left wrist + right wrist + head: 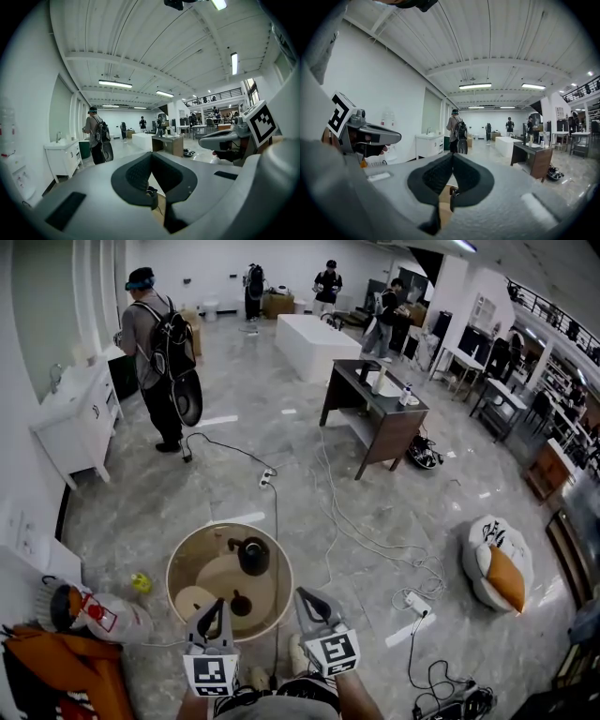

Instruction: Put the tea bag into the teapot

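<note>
A black teapot [253, 556] stands on a round wooden table [183, 554] just below me. Near it lie a pale round plate [195, 601] and a small dark round thing [241, 604]. I cannot make out a tea bag in any view. My left gripper [214, 607] hovers over the table's near edge, jaws shut with nothing between them. My right gripper [306, 596] hangs at the table's right rim, also shut and empty. Both point level into the room, so the left gripper view shows the closed left gripper [151, 153], and the right gripper view the closed right gripper [452, 154].
A person with a backpack [159, 352] stands far left by a white cabinet [80, 418]. A wooden desk [375, 413] is beyond the table, and cables [366, 540] run over the floor. A cushion [497, 563] lies right; bags [84, 615] lie left.
</note>
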A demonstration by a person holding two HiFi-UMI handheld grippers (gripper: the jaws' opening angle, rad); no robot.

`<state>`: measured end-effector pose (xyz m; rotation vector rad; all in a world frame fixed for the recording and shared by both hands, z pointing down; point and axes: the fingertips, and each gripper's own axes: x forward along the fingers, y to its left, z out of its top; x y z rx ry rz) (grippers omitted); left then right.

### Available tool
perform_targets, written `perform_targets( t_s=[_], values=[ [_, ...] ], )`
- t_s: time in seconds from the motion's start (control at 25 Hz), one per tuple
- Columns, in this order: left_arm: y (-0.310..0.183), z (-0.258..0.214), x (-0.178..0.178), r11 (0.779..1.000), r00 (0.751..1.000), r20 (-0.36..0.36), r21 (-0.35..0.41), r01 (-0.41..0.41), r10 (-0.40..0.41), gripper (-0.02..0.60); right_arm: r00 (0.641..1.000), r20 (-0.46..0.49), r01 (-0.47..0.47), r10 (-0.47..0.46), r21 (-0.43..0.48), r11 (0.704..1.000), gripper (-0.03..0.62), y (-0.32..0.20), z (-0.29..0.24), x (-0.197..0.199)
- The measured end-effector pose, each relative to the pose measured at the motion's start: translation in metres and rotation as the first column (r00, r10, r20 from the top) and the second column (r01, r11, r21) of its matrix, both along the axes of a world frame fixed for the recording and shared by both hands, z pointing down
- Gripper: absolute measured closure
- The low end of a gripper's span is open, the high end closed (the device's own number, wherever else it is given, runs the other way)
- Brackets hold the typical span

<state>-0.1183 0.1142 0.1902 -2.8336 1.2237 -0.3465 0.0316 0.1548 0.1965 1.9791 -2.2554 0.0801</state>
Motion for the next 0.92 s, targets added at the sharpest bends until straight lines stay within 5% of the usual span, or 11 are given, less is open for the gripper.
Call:
perform_targets(
  t_s=[0.92],
  values=[
    [0.004,0.0026,-0.0038,1.0,1.0,-0.013,0.0,-0.013,0.013,0.565,1.0,0.007,-0.015,0.015,-0.008,1.0,0.594,0.0048,0.0048,-0.0093]
  ],
)
